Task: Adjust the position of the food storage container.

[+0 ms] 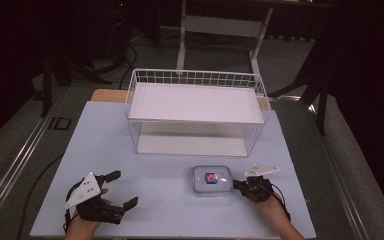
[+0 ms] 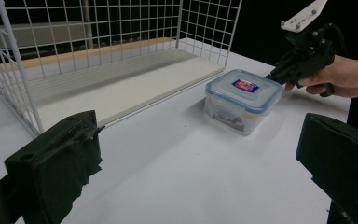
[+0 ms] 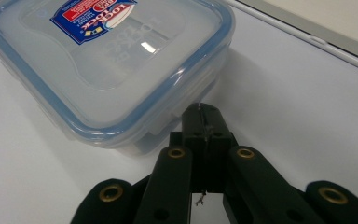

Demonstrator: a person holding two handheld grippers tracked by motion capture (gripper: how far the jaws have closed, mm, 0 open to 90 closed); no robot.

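From the high view, a pale table (image 1: 145, 175) fills the middle of the frame, and a white wire basket (image 1: 196, 111) stands on it in the upper centre, with a flat white shelf across its top. Below the basket, right of centre, sits a clear plastic container (image 1: 210, 180) with a blue-rimmed lid and a red and blue label. The left gripper (image 1: 121, 189) is in the lower left, held in the person's hand, its two jaws spread wide with nothing between them. The right gripper (image 1: 236, 184) is in the lower right, its tip right at the container's right side.

In the left gripper view, this gripper's own black jaws rise from the lower left and lower right corners, far apart, with bare table between. The basket takes up the upper left. The container (image 2: 242, 100) sits right of centre, and the right gripper (image 2: 271, 76) reaches in from the upper right, its tip against the container's far upper edge, with the person's hand (image 2: 342, 77) around its handle.

In the right gripper view, the container (image 3: 109, 65) lies across the upper left, lid towards the camera, label at the top. The jaws of the right gripper (image 3: 204, 111) are pressed together at lower centre, their tip just at the container's near side under the lid rim. I cannot tell whether they pinch anything there.
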